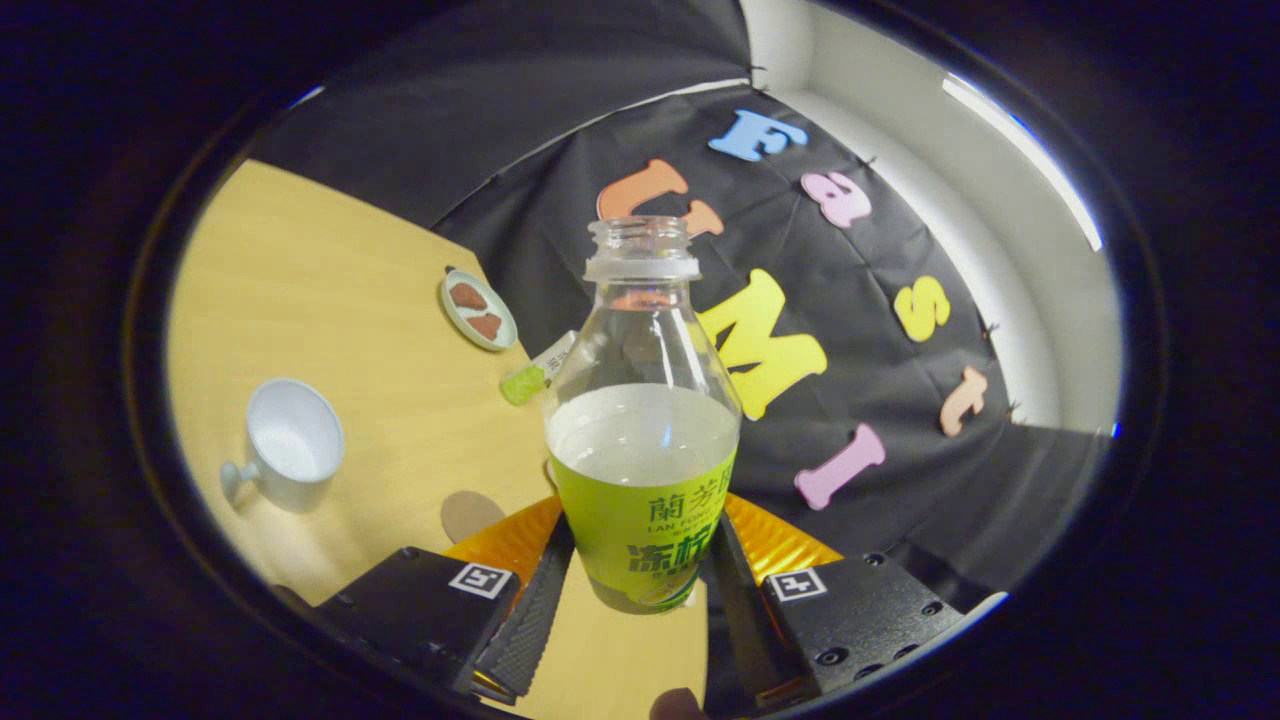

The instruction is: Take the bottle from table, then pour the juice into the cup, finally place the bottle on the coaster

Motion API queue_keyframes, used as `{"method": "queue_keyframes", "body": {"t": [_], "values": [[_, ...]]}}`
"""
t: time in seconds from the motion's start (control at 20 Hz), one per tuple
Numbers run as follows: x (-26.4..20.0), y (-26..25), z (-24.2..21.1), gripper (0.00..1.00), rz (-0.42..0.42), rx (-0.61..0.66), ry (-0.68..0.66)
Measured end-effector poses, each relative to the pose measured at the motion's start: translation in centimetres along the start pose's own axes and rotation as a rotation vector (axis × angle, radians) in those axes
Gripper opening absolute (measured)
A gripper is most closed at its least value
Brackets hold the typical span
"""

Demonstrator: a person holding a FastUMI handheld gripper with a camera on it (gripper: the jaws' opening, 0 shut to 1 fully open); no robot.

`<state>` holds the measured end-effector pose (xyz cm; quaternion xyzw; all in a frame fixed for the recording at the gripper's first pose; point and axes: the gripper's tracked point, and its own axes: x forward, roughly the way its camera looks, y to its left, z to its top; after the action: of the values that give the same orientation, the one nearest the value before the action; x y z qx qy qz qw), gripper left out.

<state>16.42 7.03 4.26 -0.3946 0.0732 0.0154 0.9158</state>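
Two black ribbed fingers (530, 610) of the gripper (640, 600) stand at each side of the juice bottle (643, 440), pressed against its green label near the base, so the jaws are clamped on the bottle. It looks lifted from the wooden table (330, 300), with the table surface visible under its bottom, though I cannot be fully sure of this. The bottle is open, without cap, and the pale juice fills it about to the upper edge of the label.

To the left of the fingers and a little ahead, the white cup (290, 442) stands upright with its handle toward the left. Beyond the bottle lies a small plate-like coaster (479, 309) with two brown shapes on it, and just beside the bottle is a small green thing with a white part, probably the cap (535, 375) or a label scrap; I cannot tell which.

I judge the main risk to be the low grip: when the bottle is tilted, it can turn between the pads and the juice may miss the cup. The cup is light and could tip if the bottle's neck knocks its rim. The coaster is small and near the table's edge, so the bottle might be set half off it.
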Motion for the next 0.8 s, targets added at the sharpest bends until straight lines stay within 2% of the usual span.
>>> {"method": "queue_keyframes", "body": {"t": [0.1, 0.2, 0.35, 0.65, 0.8], "values": [[-0.2, -0.8, 0.2, 0.78, 0.050, 0.178, -0.009], [-0.5, -1.9, 0.5, 0.79, 0.057, 0.307, -0.028], [-0.7, -3.8, 1.4, 0.78, 0.042, 0.417, -0.083], [0.7, -3.3, 2.6, 0.78, 0.153, 0.640, -0.118], [3.0, -2.4, 2.3, 0.78, 0.188, 0.671, -0.087]]}}
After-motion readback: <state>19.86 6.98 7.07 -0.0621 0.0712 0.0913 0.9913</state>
